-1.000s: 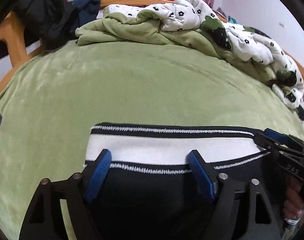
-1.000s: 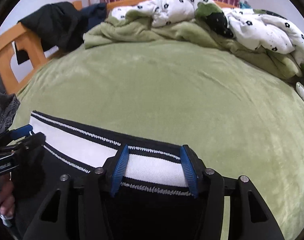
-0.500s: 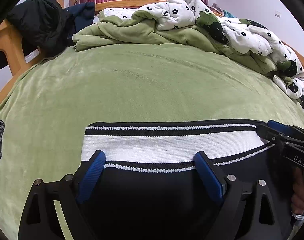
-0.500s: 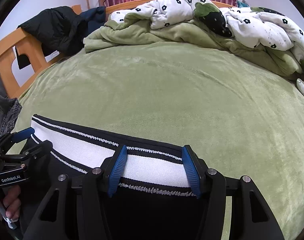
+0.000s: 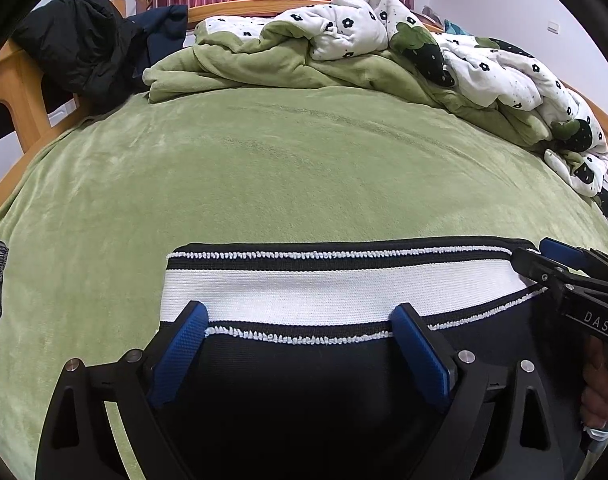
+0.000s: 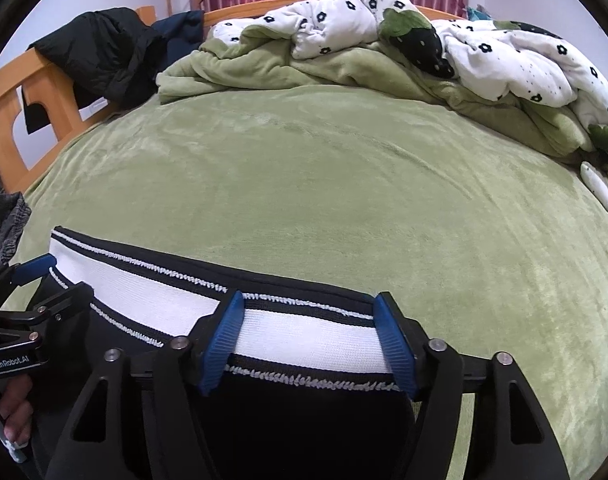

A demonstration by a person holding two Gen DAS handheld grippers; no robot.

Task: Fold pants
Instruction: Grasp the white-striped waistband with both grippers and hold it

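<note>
pants flat on bed, waistband running left-right, facing headboard, left gripper and right gripper fingers just spreading, straddling waistband, no grip, grey garment clearer in right view

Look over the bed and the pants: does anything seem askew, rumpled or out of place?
The pants lie flat, waistband straight across the green bed cover. The odd spots are behind: a flowered quilt heaped in a rumpled pile at the far edge, and a black jacket slung over the wooden bed frame.

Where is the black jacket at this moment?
The black jacket hangs over the wooden bed frame at upper left in both views, beside the crumpled green blanket.
</note>
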